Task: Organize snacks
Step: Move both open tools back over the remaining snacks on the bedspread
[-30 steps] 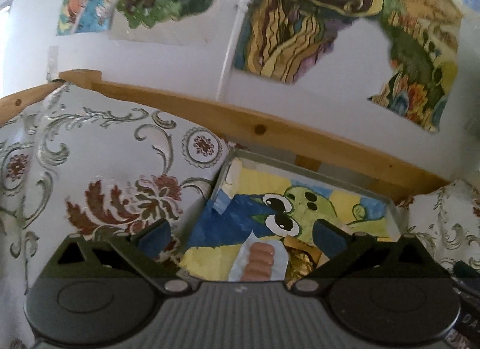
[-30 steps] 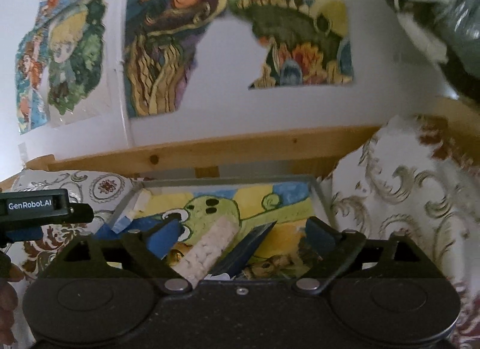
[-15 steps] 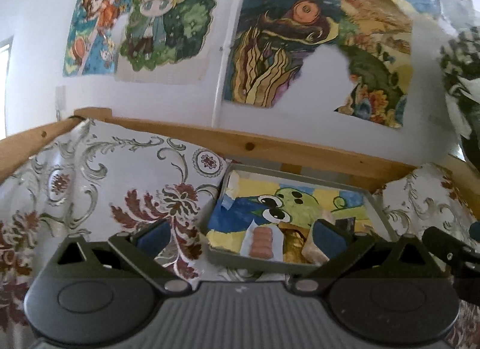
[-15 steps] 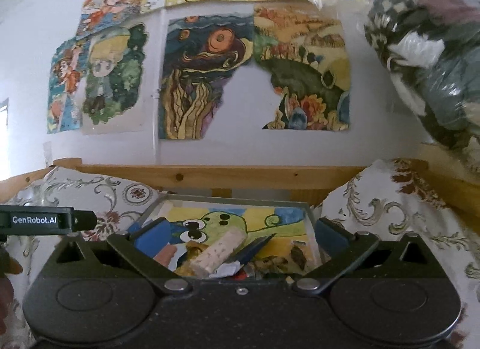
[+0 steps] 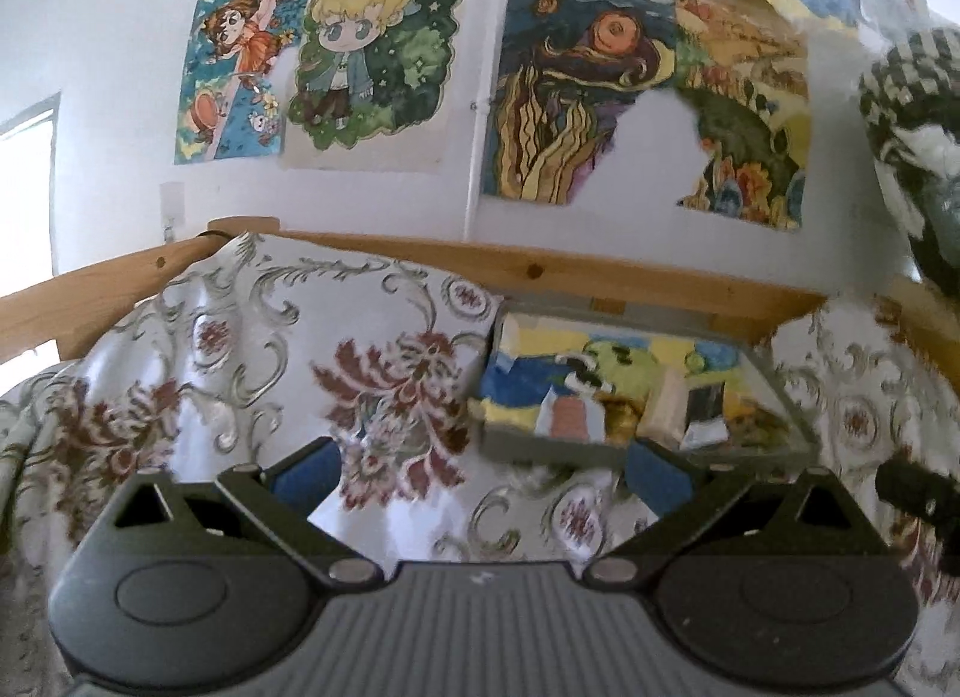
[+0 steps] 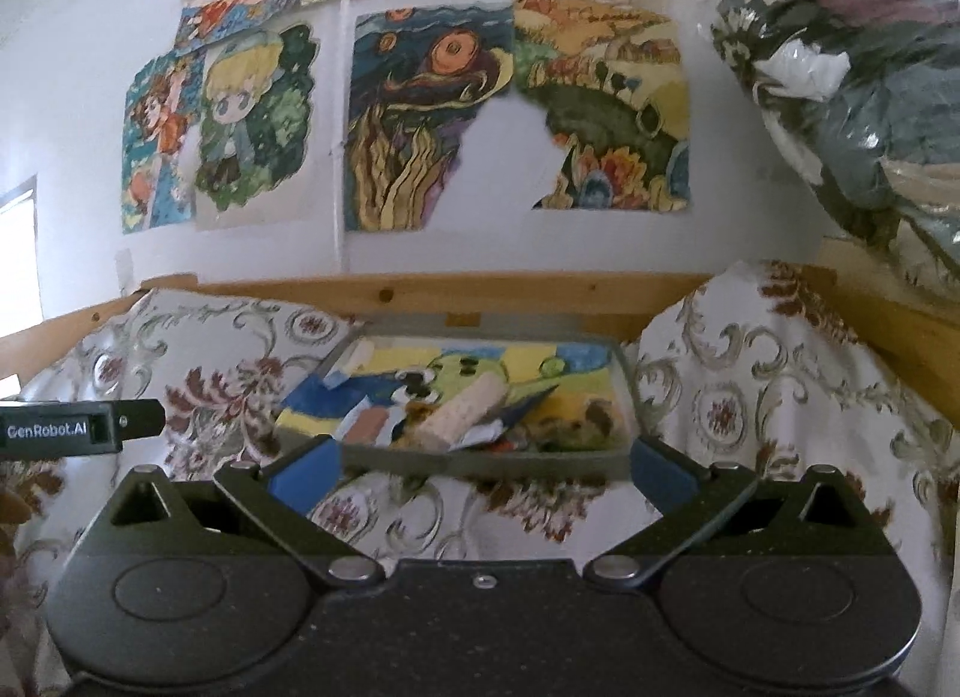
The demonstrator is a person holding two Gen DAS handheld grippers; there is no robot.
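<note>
Your left gripper (image 5: 480, 472) has its blue-padded fingers spread wide with nothing between them, and beyond them lies only the floral cloth (image 5: 240, 349). Your right gripper (image 6: 480, 469) is spread just as wide and also empty, its pads framing the near wall of the grey tray (image 6: 480, 462). The tray sits on the cloth against the wooden rail (image 6: 480, 292) and is lined with a painted sheet showing a green cartoon face.

From the right wrist view you see the snacks plainly: a pale, bumpy long packet (image 6: 465, 412) lying tilted across the middle of the tray, a clear wrapper with pinkish pieces (image 6: 372, 426) just left of it, a dark flat packet (image 6: 531, 402) touching its right side, and a small white piece (image 6: 359, 354) at the far left corner. That view also catches the left gripper's body at the left edge, labelled GenRobot.AI.

The left wrist view puts the tray off to the right and blurs it; what looks like the pinkish wrapper (image 5: 567, 418) stands near the front wall, and a dark part of the right gripper shows at the right edge
</note>
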